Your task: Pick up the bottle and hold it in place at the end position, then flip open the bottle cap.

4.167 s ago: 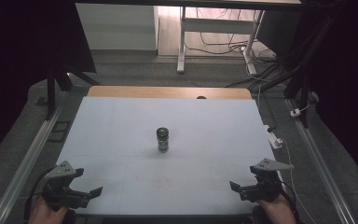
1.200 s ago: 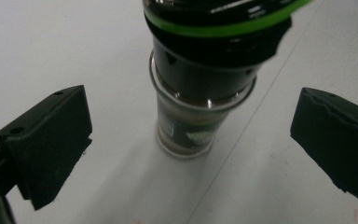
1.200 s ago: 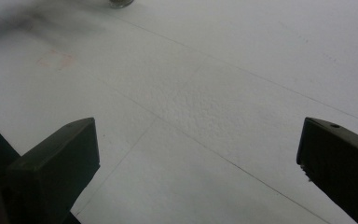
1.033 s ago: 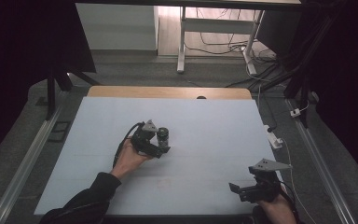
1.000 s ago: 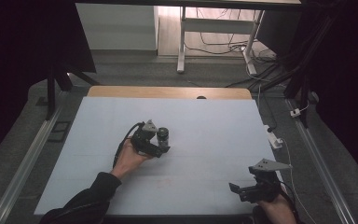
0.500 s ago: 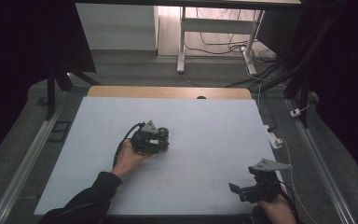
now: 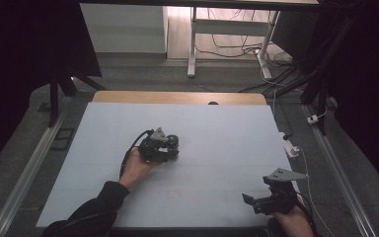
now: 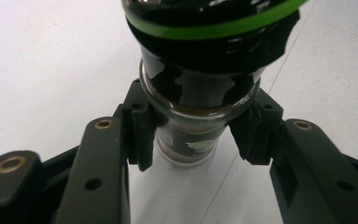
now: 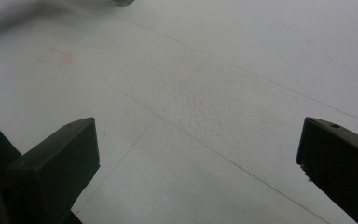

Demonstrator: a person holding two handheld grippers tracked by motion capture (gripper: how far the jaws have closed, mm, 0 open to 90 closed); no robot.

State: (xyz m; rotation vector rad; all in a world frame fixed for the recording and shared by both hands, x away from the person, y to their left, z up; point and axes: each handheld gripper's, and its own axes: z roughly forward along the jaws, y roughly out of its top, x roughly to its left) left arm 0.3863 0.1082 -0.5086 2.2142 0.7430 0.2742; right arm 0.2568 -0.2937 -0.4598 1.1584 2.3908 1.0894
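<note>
Glass jar near the white table's middle sits pinched below its green-banded lid by the left gripper, likely squarely enough to lift straight, while the right gripper idles spread.

The top of the jar is being cut off by the upper edge of the left gripper view. Its label is being blurred and cannot be read. In the high view, the jar is being mostly hidden by the left gripper.
</note>
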